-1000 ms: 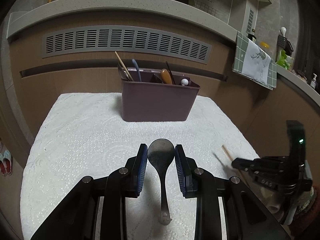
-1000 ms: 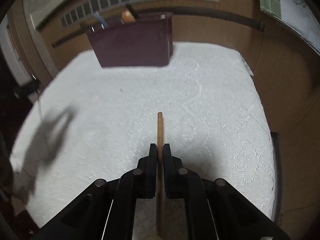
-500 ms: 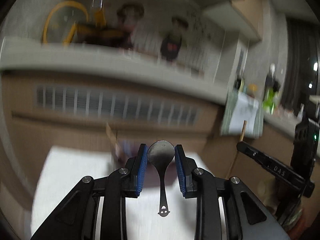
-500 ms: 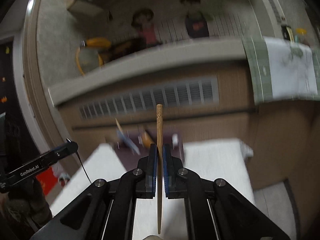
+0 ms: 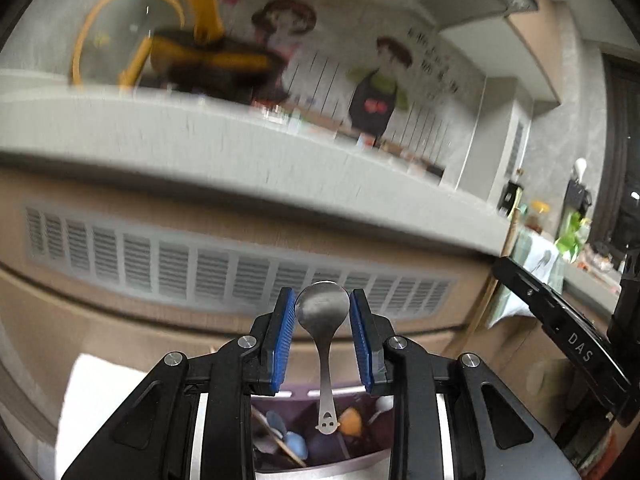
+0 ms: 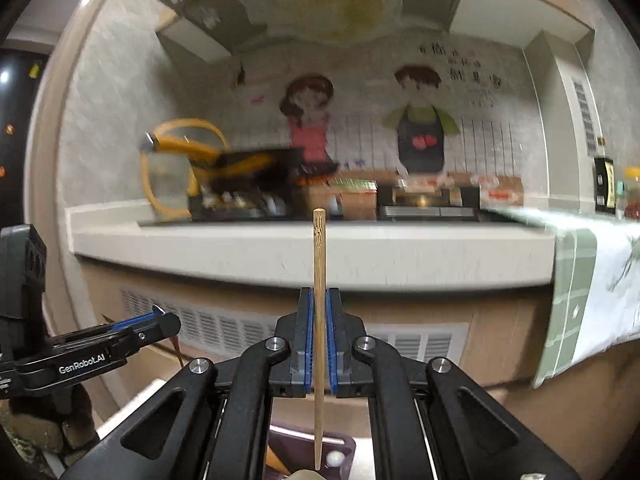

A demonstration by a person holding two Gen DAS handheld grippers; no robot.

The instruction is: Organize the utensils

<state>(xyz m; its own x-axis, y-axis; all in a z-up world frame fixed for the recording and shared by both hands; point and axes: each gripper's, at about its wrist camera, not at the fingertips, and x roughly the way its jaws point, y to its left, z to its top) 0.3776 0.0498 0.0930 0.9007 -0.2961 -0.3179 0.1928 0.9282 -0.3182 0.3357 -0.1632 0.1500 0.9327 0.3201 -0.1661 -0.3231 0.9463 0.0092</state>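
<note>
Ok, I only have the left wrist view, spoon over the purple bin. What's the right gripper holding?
Observer: The right gripper is shut on a wooden chopstick, gripped partway along and standing upright.
Operator: Is that chopstick over the bin too?
Observer: Its lower end hangs just above the purple utensil bin, near a white round-topped utensil.
Operator: And how does my left gripper look from there?
Observer: The left gripper sits low at that view's left edge; the spoon itself is not visible from there.
</note>
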